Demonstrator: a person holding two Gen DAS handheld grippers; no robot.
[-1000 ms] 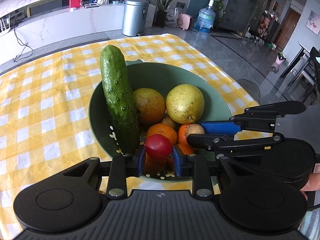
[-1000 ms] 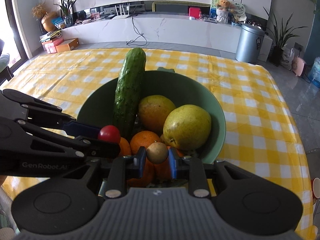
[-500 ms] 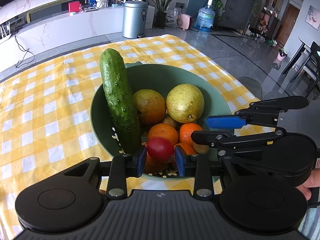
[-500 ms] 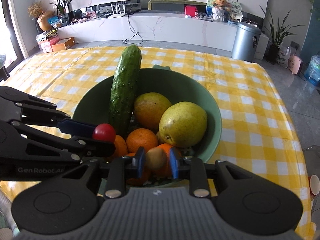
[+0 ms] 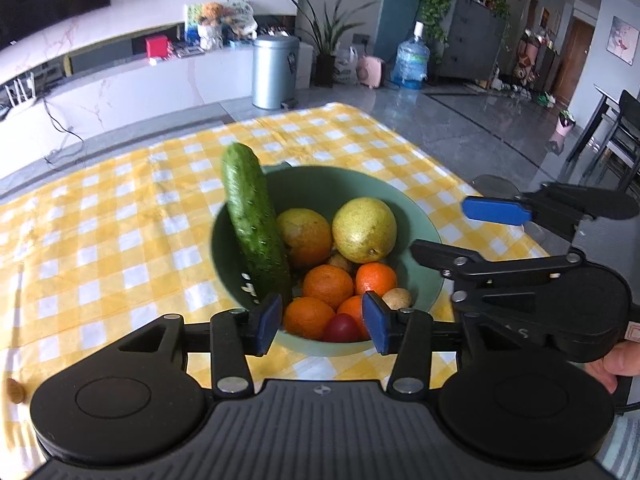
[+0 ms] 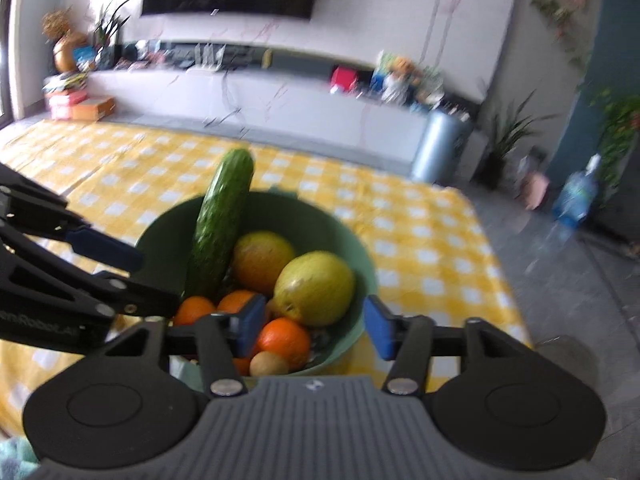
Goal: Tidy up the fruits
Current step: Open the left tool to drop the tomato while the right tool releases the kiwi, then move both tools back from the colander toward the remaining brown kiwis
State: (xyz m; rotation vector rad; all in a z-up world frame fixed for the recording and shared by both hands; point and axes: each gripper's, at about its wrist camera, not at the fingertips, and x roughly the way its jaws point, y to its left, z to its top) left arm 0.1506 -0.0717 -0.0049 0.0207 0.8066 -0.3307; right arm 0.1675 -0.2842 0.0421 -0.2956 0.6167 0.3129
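Note:
A green bowl (image 5: 320, 188) (image 6: 304, 220) on the checked cloth holds a leaning cucumber (image 5: 256, 232) (image 6: 220, 228), a yellow pear (image 5: 364, 230) (image 6: 316, 288), a yellow-orange fruit (image 5: 306, 236) and several oranges (image 5: 328, 286). A red tomato (image 5: 342, 328) lies at the bowl's near edge, below my left gripper (image 5: 322, 322) (image 6: 148, 276). Its jaws are opening and the pads touch nothing. A small brown fruit (image 5: 396, 299) (image 6: 269, 363) rests beside the oranges. My right gripper (image 6: 314, 324) (image 5: 452, 232) hovers over the near rim, its jaws opening too, with nothing pressed between them.
The yellow checked tablecloth (image 5: 120, 216) spreads to the left of and behind the bowl. A small brown object (image 5: 16, 390) lies near its left edge. The table's right edge (image 5: 460, 176) drops to a grey floor with a bin (image 5: 276, 72). A person's hand (image 5: 612, 364) holds the right gripper.
Both grippers have opened, letting the tomato and the small brown fruit settle in the bowl. Both have drawn back and upward from the bowl.

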